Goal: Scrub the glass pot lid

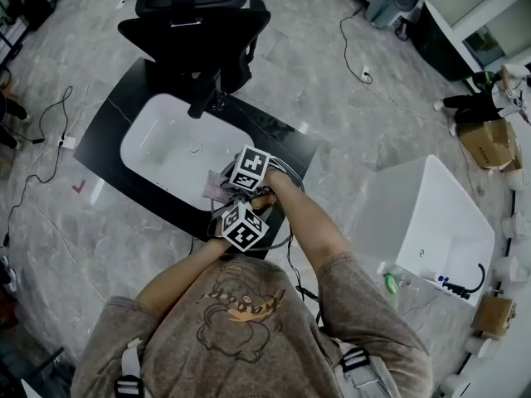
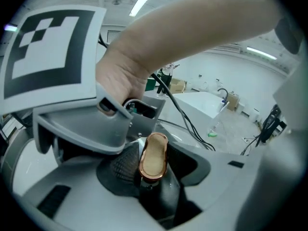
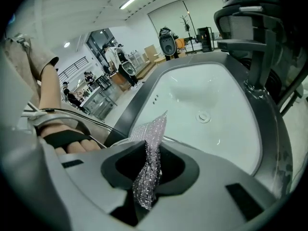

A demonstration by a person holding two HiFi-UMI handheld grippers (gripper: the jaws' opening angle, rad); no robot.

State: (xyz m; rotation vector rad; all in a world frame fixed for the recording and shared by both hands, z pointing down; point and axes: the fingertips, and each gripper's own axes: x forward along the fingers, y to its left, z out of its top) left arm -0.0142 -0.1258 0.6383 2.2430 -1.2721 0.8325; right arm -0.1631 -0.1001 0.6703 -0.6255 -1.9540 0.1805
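1. The left gripper has its fingers clamped on the knob of the lid, steadying it at the near rim of the sink.
2. The right gripper pinches a glittery cloth tight beside that rim, seemingly poised to scrub.
3. Working at the sink probably keeps drips off the table.

Sink was plain white. Bench was black with faint pale veining. Floor showed grey marble pattern. Chair was black. Upper marker cube and lower marker cube bore black squares on white. Left claw and right claw were pale grey with black pads. Lid knob had a tan face and coppery rim. Scrub cloth was silver glittering mesh. Shirt was grey-brown with an orange-brown cartoon print.
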